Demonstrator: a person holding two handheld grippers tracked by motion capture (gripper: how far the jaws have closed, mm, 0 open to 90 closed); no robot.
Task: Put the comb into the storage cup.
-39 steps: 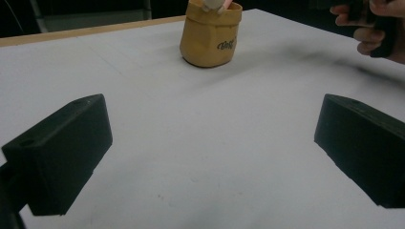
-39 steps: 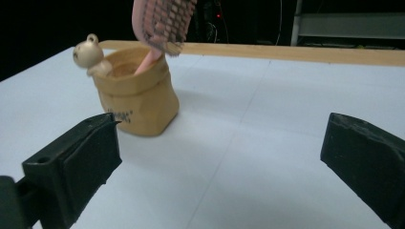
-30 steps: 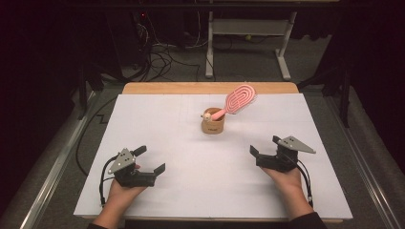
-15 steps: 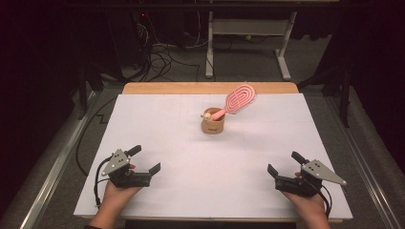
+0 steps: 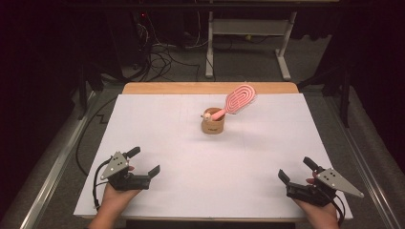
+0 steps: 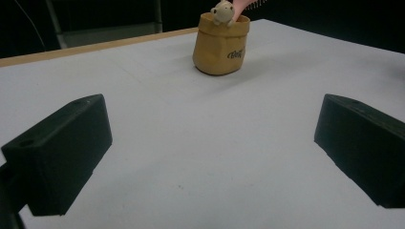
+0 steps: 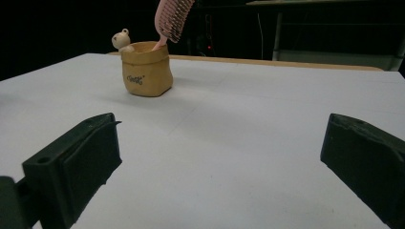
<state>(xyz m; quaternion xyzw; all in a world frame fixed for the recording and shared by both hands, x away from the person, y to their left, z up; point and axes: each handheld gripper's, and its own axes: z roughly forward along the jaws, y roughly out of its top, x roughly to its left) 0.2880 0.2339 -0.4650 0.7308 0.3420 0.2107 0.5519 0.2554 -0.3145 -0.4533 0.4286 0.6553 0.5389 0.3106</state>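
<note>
Pink hairbrush [image 5: 240, 98] stands handle-down in a small tan pouch-style cup [image 5: 213, 125], back-centre of the white table [image 5: 157, 129], head leaning out up and to the right, well above the rim. It looks like light moulded plastic: stiff handle, open looped head, bristles facing away from the person in the right gripper view [image 7: 173, 14]. The handle is probably smooth and a bit slippery, so I'd grip it just above the rim, where it shows between cup and head, jaws across the narrow section, not on the bristles, which will flex and give no purchase. The cup [image 6: 220, 45] looks like soft paper or fabric with a rolled top and a small bear figure [image 6: 222, 12] perched on its edge; it is likely very light, so it may tip or drag along if the brush is pulled at an angle. I'd pin it with one gripper or lift along the handle's own line. Left gripper [image 5: 143, 165] rests near the front-left of the table, jaws wide apart, nothing between them. Right gripper [image 5: 297, 170] sits at the front-right, jaws likewise spread and empty. Both are well apart from the cup, pointing roughly toward it.
</note>
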